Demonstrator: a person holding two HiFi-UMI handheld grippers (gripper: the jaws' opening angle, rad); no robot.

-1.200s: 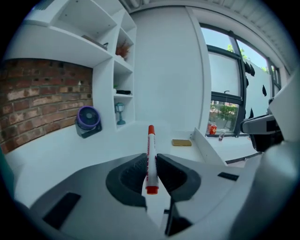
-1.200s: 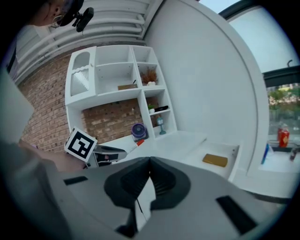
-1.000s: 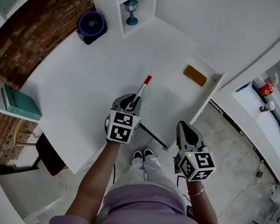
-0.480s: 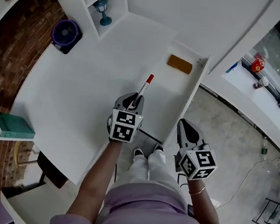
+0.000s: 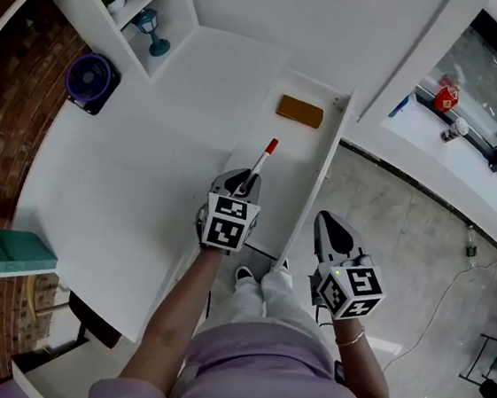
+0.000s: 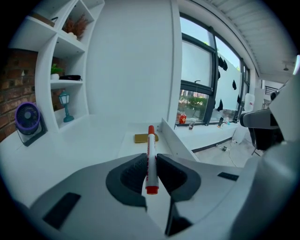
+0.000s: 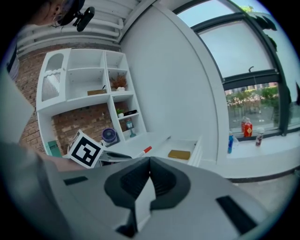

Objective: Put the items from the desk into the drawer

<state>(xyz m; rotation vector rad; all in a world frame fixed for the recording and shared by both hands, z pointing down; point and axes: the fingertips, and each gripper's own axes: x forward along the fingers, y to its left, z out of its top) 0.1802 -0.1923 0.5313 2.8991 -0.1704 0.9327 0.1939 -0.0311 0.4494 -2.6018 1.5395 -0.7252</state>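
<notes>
My left gripper (image 5: 244, 182) (image 6: 150, 171) is shut on a white marker with a red cap (image 5: 261, 161) (image 6: 151, 154), which points forward over the near end of the open white drawer (image 5: 315, 157) (image 6: 171, 136). A flat yellow-brown block (image 5: 299, 111) (image 6: 146, 138) (image 7: 178, 154) lies at the drawer's far end. My right gripper (image 5: 334, 235) (image 7: 149, 176) hangs shut and holds nothing, to the right of the drawer over the floor. The marker (image 7: 146, 150) and the left gripper's marker cube (image 7: 86, 150) also show in the right gripper view.
The white desk (image 5: 138, 154) carries a small purple fan (image 5: 90, 80) (image 6: 27, 118) at its far left. White shelves (image 5: 150, 4) hold a little blue lamp (image 5: 150, 27) (image 6: 65, 106). A teal book (image 5: 16, 250) lies on a low shelf. A window sill (image 5: 427, 116) with bottles runs at right.
The left gripper with the marker has shifted slightly right, over the drawer's near end. The head view has swung, so the desk and drawer appear further left. The right gripper has held still.
</notes>
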